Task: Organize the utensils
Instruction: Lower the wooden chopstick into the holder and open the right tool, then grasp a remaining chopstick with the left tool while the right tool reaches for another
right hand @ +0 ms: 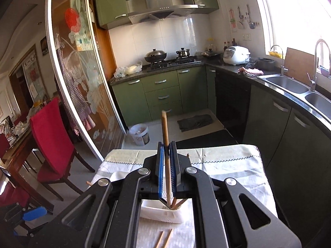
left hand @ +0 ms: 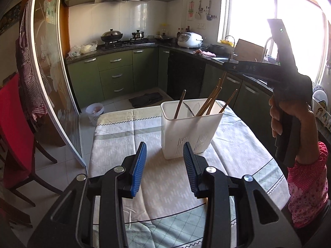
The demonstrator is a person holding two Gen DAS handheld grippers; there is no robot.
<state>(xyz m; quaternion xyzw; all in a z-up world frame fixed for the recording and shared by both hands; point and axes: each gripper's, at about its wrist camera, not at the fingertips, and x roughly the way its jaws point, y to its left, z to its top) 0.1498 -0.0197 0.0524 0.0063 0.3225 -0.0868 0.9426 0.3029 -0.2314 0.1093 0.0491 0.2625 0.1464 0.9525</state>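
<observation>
A white slotted utensil holder (left hand: 192, 136) stands on the clothed table (left hand: 115, 140) with several wooden chopsticks (left hand: 209, 103) leaning in it. My left gripper (left hand: 164, 153) is just in front of it, open, with nothing between its blue pads (left hand: 138, 165). A hand holds my right gripper (left hand: 226, 63) high above the holder's right side. In the right wrist view that gripper (right hand: 166, 144) is shut on one wooden chopstick (right hand: 164, 124), which stands nearly upright. The holder (right hand: 159, 214) shows directly under the jaws. Two loose chopsticks (right hand: 163, 237) lie on the cloth nearer to me.
A red chair (right hand: 51, 136) and a patterned glass sliding door (right hand: 82, 95) are to the left of the table. Green cabinets, a steel sink (right hand: 289, 84) and a counter run along the right. A small bin (right hand: 140, 134) and a dark mat (right hand: 195, 122) lie on the floor beyond.
</observation>
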